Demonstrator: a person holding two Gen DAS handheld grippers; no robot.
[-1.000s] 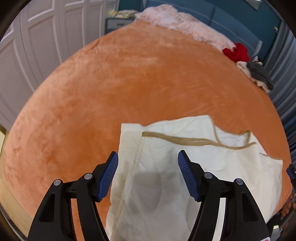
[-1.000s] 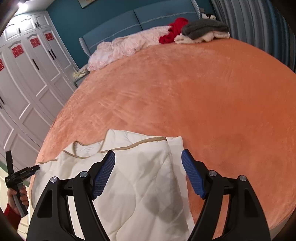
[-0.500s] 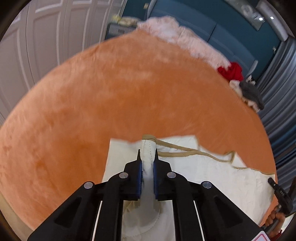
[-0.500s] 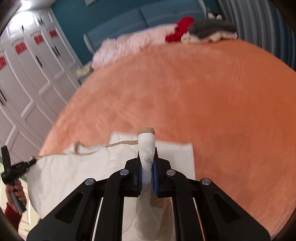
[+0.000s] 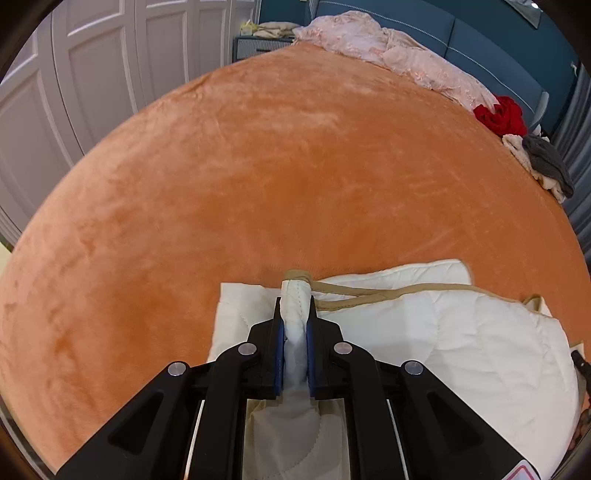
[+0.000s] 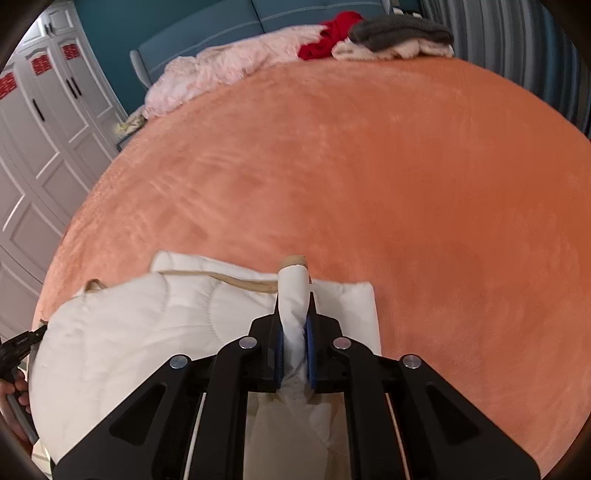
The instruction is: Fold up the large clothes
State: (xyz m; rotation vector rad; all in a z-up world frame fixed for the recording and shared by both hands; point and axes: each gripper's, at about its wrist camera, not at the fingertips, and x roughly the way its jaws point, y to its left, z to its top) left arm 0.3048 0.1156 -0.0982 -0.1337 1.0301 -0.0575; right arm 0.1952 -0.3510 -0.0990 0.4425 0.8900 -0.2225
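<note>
The cream quilted garment (image 5: 424, 332) lay at the near edge of the orange bed (image 5: 295, 166), its long axis running sideways between the hands. The left gripper (image 5: 294, 325) pinched its left end, the right gripper (image 6: 294, 321) its right end, each pressed on a bunched fold, neither nearer.

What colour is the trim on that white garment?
Tan trim, clearest in the left wrist view.

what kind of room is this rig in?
Most likely a bedroom. A big bed under an orange plush cover fills both views, with a blue padded headboard at the far end and white panelled wardrobe doors along one side. Loose clothes are piled near the headboard.
</note>
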